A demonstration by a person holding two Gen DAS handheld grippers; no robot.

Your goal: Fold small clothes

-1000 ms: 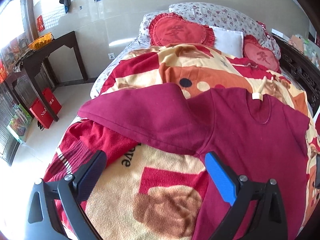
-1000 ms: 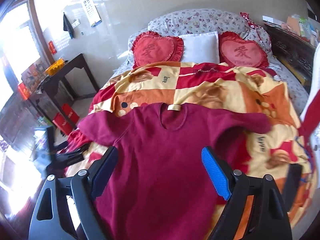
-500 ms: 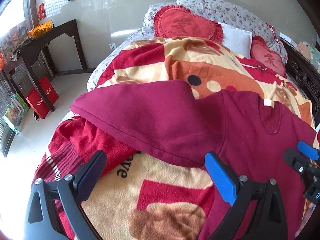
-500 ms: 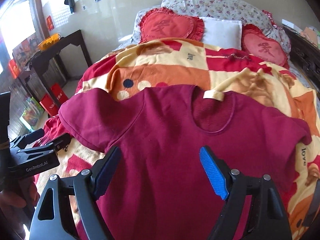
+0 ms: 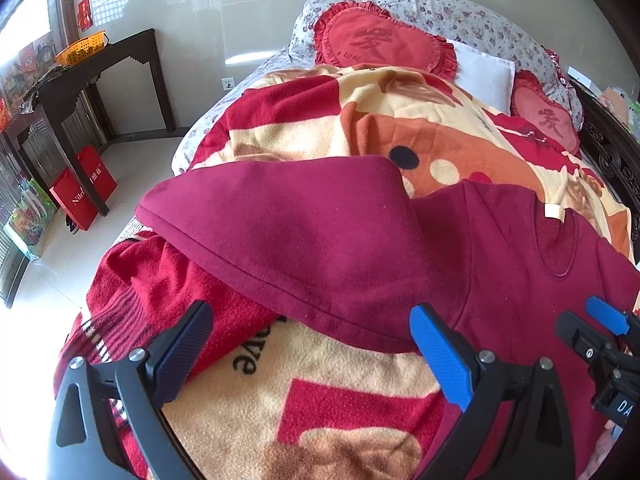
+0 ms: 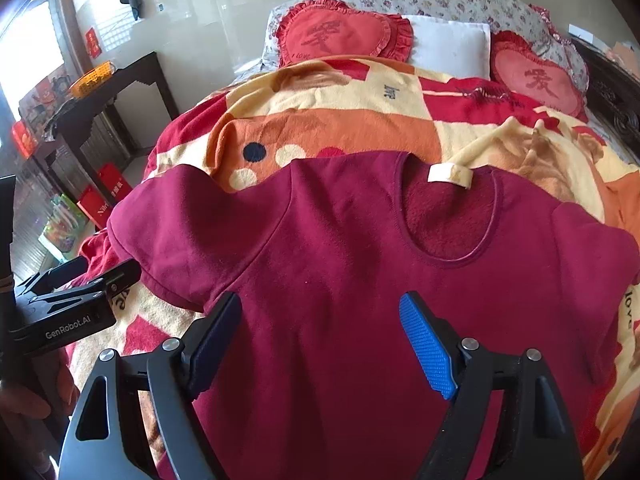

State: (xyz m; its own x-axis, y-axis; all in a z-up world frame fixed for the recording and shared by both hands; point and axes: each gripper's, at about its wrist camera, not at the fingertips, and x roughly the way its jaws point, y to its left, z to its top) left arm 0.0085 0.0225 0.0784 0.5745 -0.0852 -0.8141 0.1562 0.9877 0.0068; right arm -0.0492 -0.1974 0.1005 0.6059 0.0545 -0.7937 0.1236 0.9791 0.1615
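We've got both grippers' jaws released over the flat maroon fleece shirt [image 6: 340,264], its sleeve edge [image 5: 256,276] overhanging the bed's side.

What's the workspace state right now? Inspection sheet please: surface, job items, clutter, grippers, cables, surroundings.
Surface: blanket spread over the bed.
Job's things: shirt lying flat, front up, neck toward the pillows; both sleeves out sideways.
Clutter: heart cushions, white pillow at the bed's head.
Grippers: left gripper open over the left sleeve's edge; right gripper open over the shirt's body; neither holds anything.
Cables: nothing seen.
Surroundings: dark side table with yellow basket, red bag on the floor.
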